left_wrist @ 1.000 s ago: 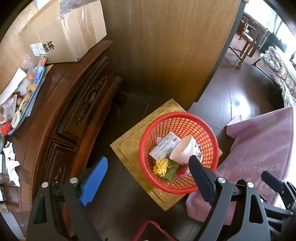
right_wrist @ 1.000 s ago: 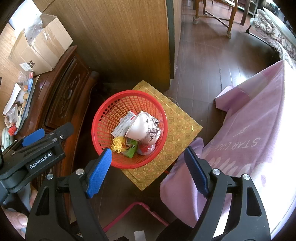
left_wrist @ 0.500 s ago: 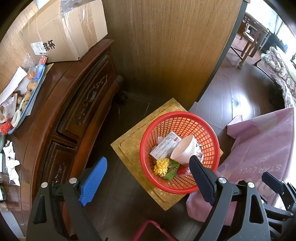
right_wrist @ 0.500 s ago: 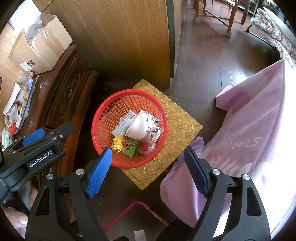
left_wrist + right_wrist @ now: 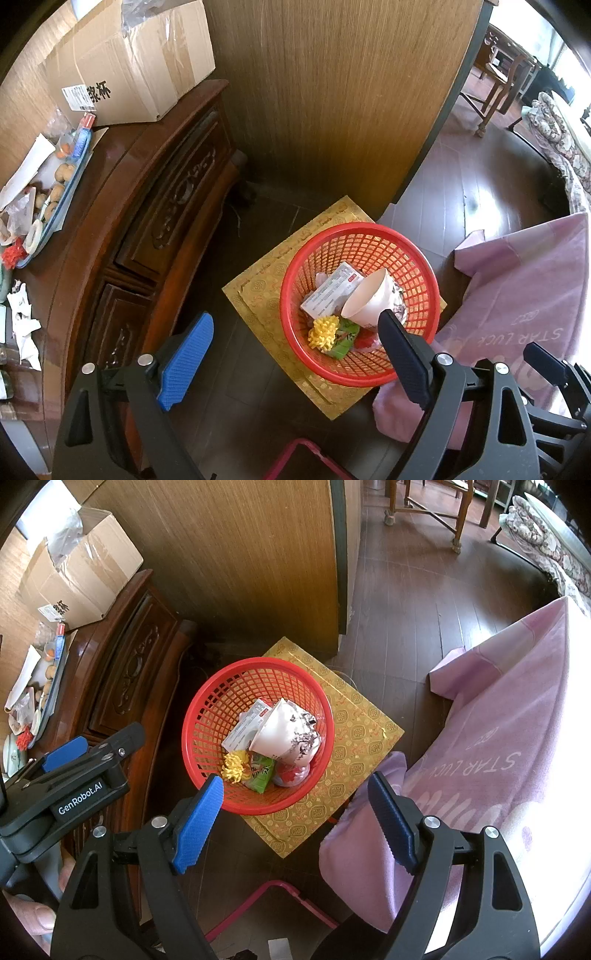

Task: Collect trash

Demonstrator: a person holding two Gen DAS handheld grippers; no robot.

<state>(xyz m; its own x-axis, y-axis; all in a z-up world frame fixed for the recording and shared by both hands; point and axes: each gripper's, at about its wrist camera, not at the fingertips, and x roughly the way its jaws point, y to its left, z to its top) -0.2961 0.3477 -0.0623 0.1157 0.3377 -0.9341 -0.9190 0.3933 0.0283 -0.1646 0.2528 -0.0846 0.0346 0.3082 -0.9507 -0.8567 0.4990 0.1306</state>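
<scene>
We've got both tools hanging above the red basket (image 5: 258,734), pointing steeply down at it. The left hand-held gripper (image 5: 295,354) has its jaws spread wide with nothing between them, and the right hand-held gripper (image 5: 295,819) is spread wide and empty too. In the right wrist view we can also see the left one off to the side, with a bit of a hand (image 5: 37,919) down in the corner.

The trash is all in the basket: a white paper cup (image 5: 284,734) lying on its side, a flat printed box (image 5: 245,727) tucked under it, a yellow frilly thing (image 5: 234,770), a green wrapper (image 5: 260,775) right beside that, and something red (image 5: 291,775) that we can't really make out. The basket sits on a gold patterned box (image 5: 354,738) on the dark wooden floor (image 5: 406,609), close to the wood-panel wall.

Off to the left there's a carved wooden cabinet (image 5: 147,229) with a cardboard box (image 5: 133,74) on top, plus a tray of snacks (image 5: 48,195) and some crumpled paper (image 5: 22,321) nearer the edge. A pink blanket (image 5: 498,757) takes up the right side, its edge just beside the gold box.
</scene>
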